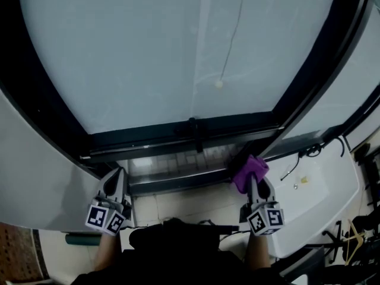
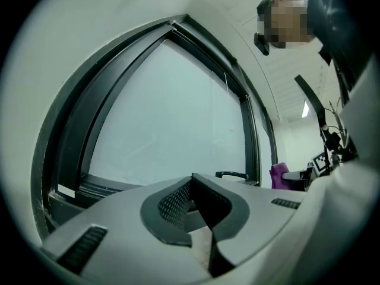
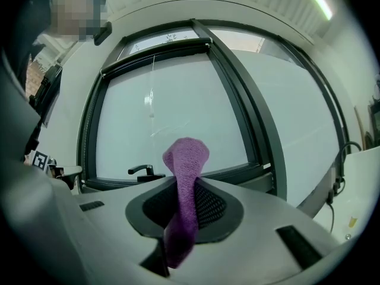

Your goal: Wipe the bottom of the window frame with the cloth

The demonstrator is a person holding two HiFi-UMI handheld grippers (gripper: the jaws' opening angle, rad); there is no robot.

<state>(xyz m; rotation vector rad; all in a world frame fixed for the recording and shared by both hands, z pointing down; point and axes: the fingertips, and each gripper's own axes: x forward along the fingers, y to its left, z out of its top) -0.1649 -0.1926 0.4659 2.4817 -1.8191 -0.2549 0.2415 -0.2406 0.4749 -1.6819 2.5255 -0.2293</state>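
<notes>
1. The right gripper (image 3: 181,221) pinches the single purple knitted cloth (image 3: 186,156) between its jaws, and the cloth's free end sticks out ahead of the tips.
2. The left gripper (image 2: 199,209) has its jaws pressed together on nothing.
3. The dark metal bottom rail of the window frame (image 1: 154,140) lies just ahead of the cloth. Its long axis runs left to right across both grippers, and the right gripper is nearer, by the rail's right end.
4. Count: one cloth, two grippers, one black window handle (image 1: 194,134).

Black cable (image 1: 295,162) on white counter (image 1: 323,206), small yellow item (image 1: 304,180) near it; green tube (image 1: 83,239) at lower left.
</notes>
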